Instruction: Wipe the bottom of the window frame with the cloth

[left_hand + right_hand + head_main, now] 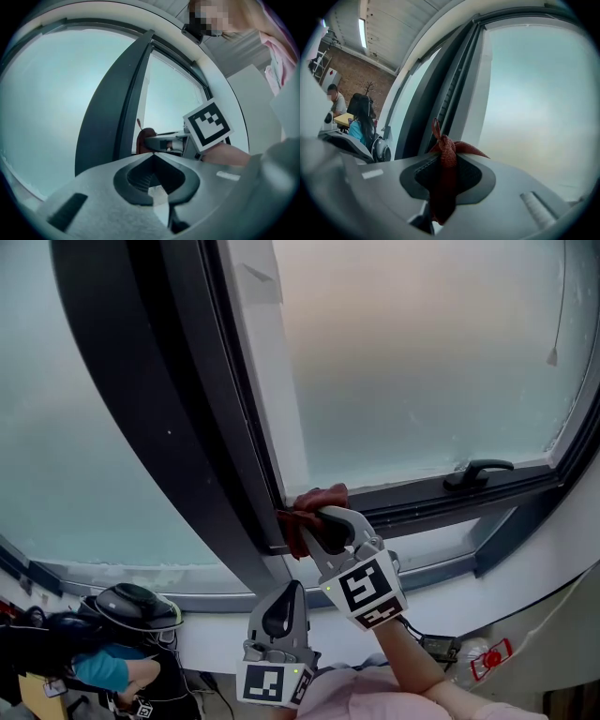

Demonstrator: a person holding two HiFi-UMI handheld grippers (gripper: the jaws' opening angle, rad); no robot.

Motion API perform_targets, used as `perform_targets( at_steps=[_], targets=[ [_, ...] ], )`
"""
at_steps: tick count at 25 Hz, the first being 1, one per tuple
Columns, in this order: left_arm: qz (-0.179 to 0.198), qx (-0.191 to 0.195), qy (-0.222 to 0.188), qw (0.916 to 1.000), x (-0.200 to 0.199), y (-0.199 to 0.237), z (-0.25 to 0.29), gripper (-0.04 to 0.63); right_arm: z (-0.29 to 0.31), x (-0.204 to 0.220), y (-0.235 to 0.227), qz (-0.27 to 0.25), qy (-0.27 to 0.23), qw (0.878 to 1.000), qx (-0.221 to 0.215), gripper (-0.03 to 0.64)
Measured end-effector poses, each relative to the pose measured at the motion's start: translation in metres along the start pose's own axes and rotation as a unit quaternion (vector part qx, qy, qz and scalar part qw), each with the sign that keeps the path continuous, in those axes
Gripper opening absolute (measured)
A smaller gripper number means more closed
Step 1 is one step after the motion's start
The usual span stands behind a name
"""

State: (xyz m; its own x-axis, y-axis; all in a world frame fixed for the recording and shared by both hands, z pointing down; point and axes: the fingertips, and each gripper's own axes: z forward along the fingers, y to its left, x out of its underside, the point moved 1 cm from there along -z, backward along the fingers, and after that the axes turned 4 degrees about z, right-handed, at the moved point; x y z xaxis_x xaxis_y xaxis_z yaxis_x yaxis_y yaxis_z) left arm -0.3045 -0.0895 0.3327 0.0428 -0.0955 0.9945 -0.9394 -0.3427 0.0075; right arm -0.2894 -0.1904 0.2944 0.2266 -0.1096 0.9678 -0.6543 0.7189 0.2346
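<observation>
My right gripper (314, 521) is shut on a dark red cloth (319, 498), which bunches out past the jaws. The cloth touches the bottom rail of the window frame (422, 502), right where it meets the dark upright post (187, 427). In the right gripper view the cloth (446, 157) hangs pinched between the jaws of the right gripper (444, 165), with the frame just beyond it. My left gripper (284, 604) sits lower, close to the body and off the window, shut with nothing in it. From the left gripper (152, 158) I see the cloth (146, 137) ahead.
A black window handle (478, 472) lies on the bottom rail to the right. The white sill (525, 568) runs under the frame. Below left sit a person in teal (112, 667) and a rounded grey helmet-like object (136, 606). A red tag (492, 658) hangs lower right.
</observation>
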Motion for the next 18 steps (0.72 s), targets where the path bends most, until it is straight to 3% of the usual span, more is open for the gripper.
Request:
perform_targets(
  at_steps=[12,18],
  targets=[
    [-0.015,0.019,0.02,0.9995,-0.019,0.016,0.003,-0.006,0.026,0.019,0.014,-0.02,0.075,0.997,0.014,0.078],
    [-0.012,0.016,0.034,0.9992,-0.017,0.018,0.007,-0.006,0.027,0.019,0.012,-0.039,0.083,0.996,0.017,0.078]
  ],
)
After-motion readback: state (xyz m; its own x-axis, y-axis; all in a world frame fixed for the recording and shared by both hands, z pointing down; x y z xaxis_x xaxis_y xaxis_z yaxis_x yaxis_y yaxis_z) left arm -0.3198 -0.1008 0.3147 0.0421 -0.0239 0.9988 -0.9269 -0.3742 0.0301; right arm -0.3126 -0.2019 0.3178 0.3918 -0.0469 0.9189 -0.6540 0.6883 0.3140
